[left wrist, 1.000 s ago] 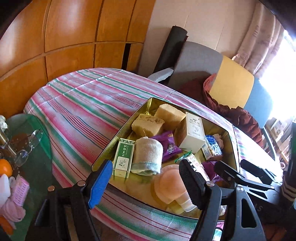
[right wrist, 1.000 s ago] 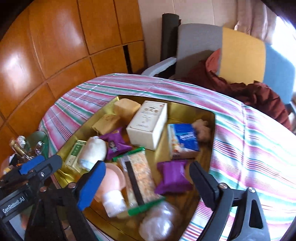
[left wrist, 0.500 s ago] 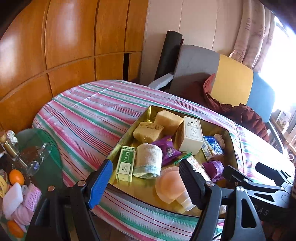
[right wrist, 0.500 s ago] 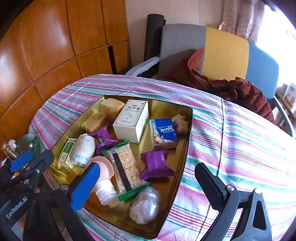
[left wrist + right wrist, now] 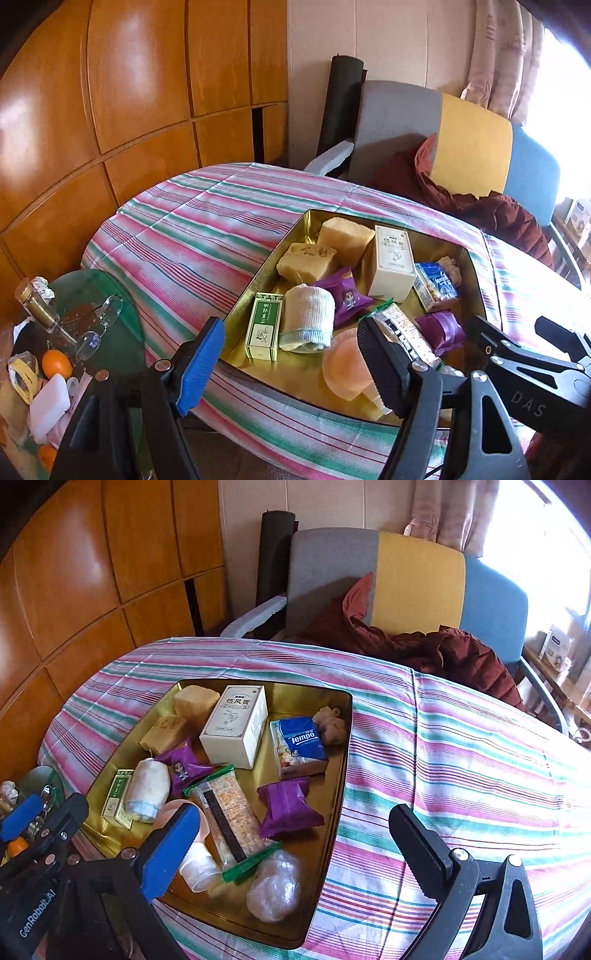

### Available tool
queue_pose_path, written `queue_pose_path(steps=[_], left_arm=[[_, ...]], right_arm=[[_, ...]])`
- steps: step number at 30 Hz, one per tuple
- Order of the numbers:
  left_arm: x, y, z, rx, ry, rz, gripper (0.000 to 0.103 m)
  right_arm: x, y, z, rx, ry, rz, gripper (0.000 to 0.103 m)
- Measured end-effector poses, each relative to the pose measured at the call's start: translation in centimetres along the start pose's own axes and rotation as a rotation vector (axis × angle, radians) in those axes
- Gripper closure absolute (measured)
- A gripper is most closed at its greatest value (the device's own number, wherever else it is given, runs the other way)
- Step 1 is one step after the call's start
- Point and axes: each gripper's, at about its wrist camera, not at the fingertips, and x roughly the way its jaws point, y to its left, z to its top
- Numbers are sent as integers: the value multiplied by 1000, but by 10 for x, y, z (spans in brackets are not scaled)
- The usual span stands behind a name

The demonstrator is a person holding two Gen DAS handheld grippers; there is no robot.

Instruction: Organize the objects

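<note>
Right wrist: items in gold tray (image 5: 334, 805)

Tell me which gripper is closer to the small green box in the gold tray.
Left. The left gripper hovers open just in front of the green box; the right gripper hovers farther along the tray, by the purple packet.

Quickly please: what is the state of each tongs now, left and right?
Left tongs: open, holding nothing.
Right tongs: open wide, jaws just opened further, nothing between them.
</note>
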Motion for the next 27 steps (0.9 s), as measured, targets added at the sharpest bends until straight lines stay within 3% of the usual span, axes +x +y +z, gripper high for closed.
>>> queue_pose_path(steps=[11,18,22,27], left_arm=[[3,0,-1,13,22,21,28],[12,2,-4,-9,74,-11,35],[10,-2,-7,6,64,-5,41],[10,-6,-8,25,53,1,41]], right_arm=[[-1,0,-1,-10,-11,-65,0],[0,1,-4,-15,-13,-64,0],[0,0,-3,-10,-8,-64,0],[2,-4,-3,2,1,-61,0]])
